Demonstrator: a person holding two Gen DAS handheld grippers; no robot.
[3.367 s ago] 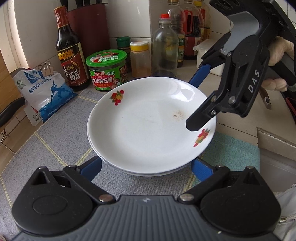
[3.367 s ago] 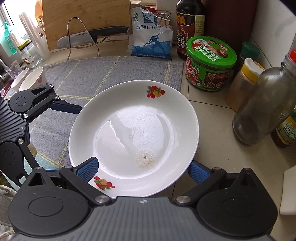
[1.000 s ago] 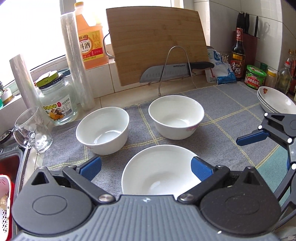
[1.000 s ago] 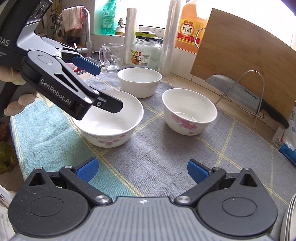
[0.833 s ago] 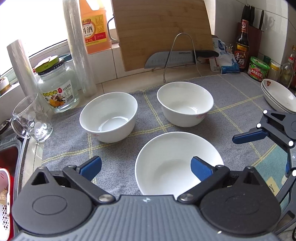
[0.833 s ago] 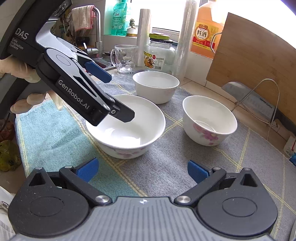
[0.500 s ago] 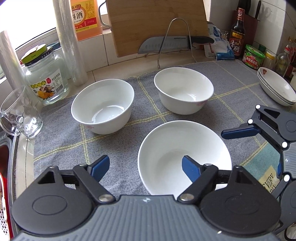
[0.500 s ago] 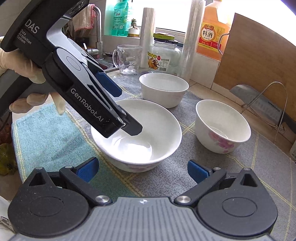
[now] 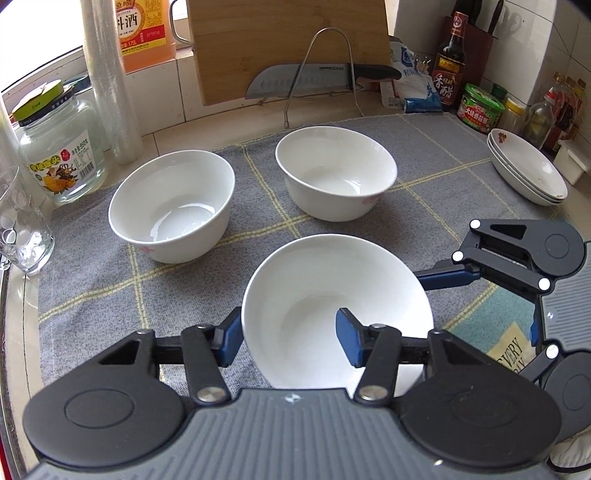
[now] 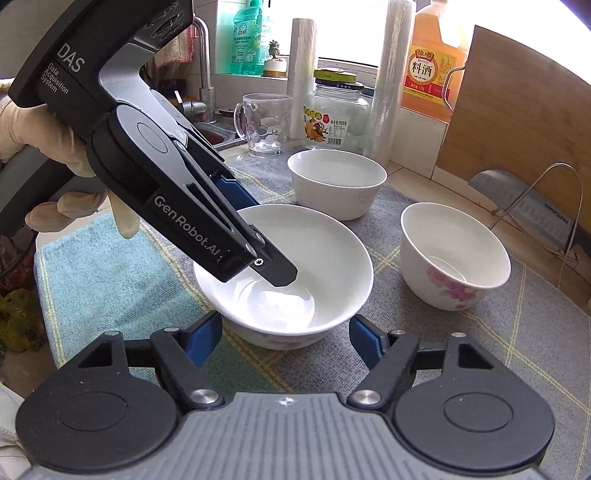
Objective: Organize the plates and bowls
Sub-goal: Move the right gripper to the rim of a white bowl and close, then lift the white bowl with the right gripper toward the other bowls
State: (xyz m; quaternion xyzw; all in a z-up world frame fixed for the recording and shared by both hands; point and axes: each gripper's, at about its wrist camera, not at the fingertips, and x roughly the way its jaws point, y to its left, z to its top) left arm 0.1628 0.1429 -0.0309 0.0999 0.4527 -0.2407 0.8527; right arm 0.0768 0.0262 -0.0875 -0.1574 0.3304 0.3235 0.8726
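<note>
Bowl (image 9: 332, 291) sat nearest me on the grey mat (image 9: 92, 280), its rim pinched in my left gripper (image 9: 288, 336). My right gripper (image 10: 286, 332) was closing around its base. Two bowls stood at eleven (image 9: 171, 210) and twelve (image 9: 336, 171).

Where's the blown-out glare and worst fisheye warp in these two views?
Left wrist view: window top left clips to white; cutting board edges bow, corners vignette dark. Right wrist view: backlight overexposes the top right above the oil jug; soft highlight in the near bowl; both views sharp, no motion blur.
</note>
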